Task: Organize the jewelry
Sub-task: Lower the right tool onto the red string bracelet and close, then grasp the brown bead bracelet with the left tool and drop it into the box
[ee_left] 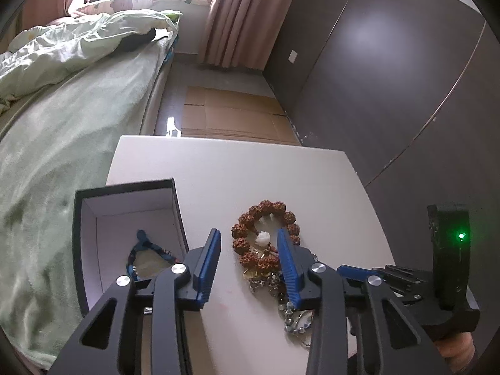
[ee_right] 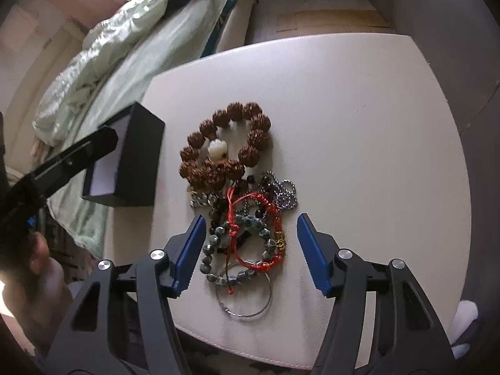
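Note:
A pile of jewelry lies on the white table (ee_right: 359,118). A brown seed-bead bracelet (ee_right: 225,143) with a white carved bead (ee_right: 216,149) lies at its far end; it also shows in the left wrist view (ee_left: 265,234). Nearer lie a red cord bracelet (ee_right: 259,234), a grey-green bead bracelet (ee_right: 237,250), a silver ball chain (ee_right: 284,193) and a thin silver bangle (ee_right: 247,297). A black box (ee_left: 125,234) with a white inside holds a blue patterned bracelet (ee_left: 147,250). My left gripper (ee_left: 248,234) is open and empty over the brown bracelet. My right gripper (ee_right: 251,220) is open and empty, with a finger on each side of the near pile.
A bed (ee_left: 62,125) with a pale green cover runs along the table's left side. A dark wardrobe (ee_left: 390,78) stands to the right. Flattened cardboard (ee_left: 231,115) lies on the floor beyond the table. The right gripper's body (ee_left: 450,265) shows at the left wrist view's right edge.

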Action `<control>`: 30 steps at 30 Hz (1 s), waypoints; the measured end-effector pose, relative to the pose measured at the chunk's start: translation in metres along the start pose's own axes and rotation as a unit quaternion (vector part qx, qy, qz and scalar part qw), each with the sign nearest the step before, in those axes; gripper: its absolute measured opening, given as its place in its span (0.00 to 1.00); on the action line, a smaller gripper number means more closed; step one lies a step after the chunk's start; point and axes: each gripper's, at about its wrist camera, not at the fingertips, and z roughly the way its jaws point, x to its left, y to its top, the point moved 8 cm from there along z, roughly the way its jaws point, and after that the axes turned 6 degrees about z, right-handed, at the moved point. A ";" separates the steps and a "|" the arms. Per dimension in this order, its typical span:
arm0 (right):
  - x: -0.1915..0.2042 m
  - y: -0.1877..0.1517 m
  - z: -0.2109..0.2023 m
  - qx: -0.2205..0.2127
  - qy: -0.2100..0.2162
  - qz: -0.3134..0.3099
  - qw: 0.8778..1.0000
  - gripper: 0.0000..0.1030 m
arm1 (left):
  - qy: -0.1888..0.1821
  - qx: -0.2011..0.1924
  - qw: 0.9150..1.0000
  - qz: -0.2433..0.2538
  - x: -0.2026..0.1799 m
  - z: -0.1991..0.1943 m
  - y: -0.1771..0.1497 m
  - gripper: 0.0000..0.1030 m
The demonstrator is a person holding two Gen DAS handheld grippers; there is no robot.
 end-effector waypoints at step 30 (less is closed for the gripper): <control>-0.060 0.044 -0.052 -0.092 0.031 0.115 0.989 0.07 | 0.065 0.085 0.994 0.008 -0.009 0.088 0.011 0.33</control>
